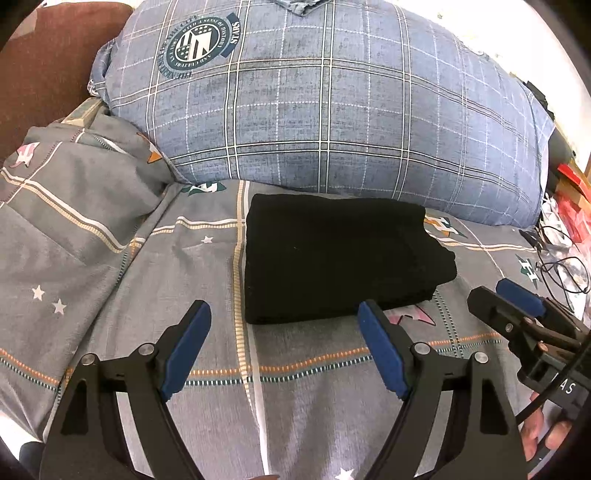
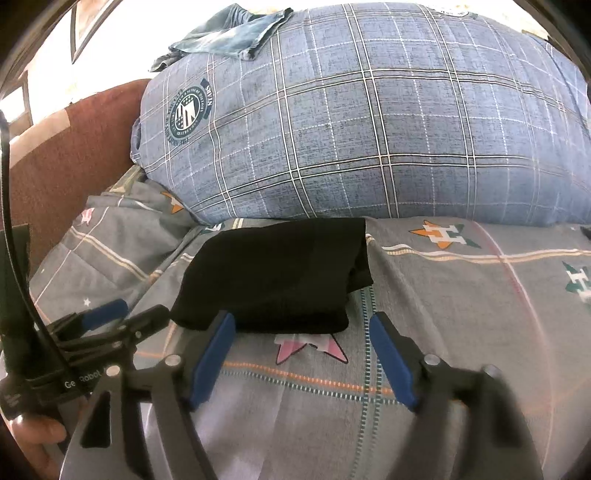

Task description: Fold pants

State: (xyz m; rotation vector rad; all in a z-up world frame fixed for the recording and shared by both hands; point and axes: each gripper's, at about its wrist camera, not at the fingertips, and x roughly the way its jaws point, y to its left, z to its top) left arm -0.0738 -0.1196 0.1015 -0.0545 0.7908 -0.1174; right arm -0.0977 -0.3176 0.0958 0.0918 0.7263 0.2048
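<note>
The black pants lie folded into a compact rectangle on the grey patterned bedsheet, just in front of a big blue plaid pillow. They also show in the right wrist view. My left gripper is open and empty, a short way in front of the pants' near edge. My right gripper is open and empty, its fingertips close to the pants' near edge. The right gripper also shows at the right of the left wrist view; the left gripper shows at the left of the right wrist view.
The blue plaid pillow fills the back, with folded denim on top. A bunched grey quilt lies at the left by a brown headboard. Cables and red clutter sit at the bed's right edge.
</note>
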